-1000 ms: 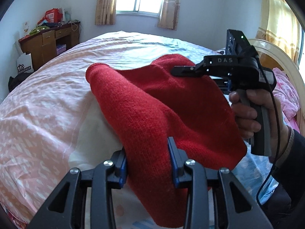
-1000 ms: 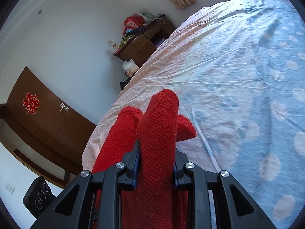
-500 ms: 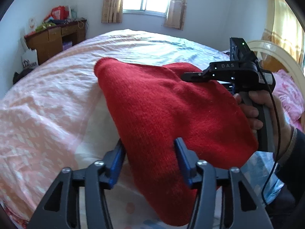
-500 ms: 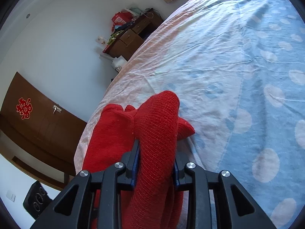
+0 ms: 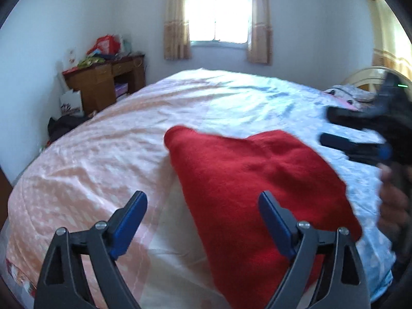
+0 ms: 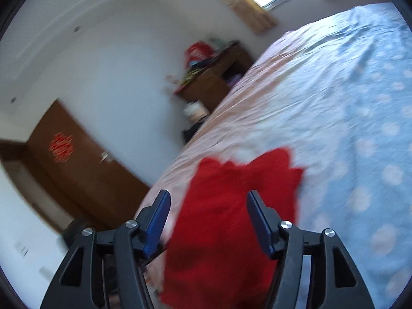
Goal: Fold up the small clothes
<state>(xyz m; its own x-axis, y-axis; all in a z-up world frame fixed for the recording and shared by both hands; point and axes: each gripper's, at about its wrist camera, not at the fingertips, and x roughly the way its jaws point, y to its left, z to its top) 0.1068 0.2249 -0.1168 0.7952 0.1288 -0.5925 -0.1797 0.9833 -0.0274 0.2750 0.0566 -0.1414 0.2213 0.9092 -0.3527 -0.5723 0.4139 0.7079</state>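
The sweater (image 5: 252,180) lies on the bed (image 5: 108,154), the desk (image 5: 103,87) beyond its left side.

A wide bed (image 5: 108,154) fills the room, its cover pink with pale flecks on one side and light blue with white dots on the other, creased all over. Against the wall beside it stands a brown wooden desk (image 5: 103,87) piled with clutter, a red bag (image 5: 104,45) on top, a white paper bag (image 5: 70,103) on the floor at its foot and a dark heap (image 5: 64,126) just beside that. A bright window (image 5: 219,15) with beige curtains (image 5: 176,18) sits behind the bed, and a brown door (image 6: 64,159) with a red paper ornament (image 6: 60,147) is in the side wall.
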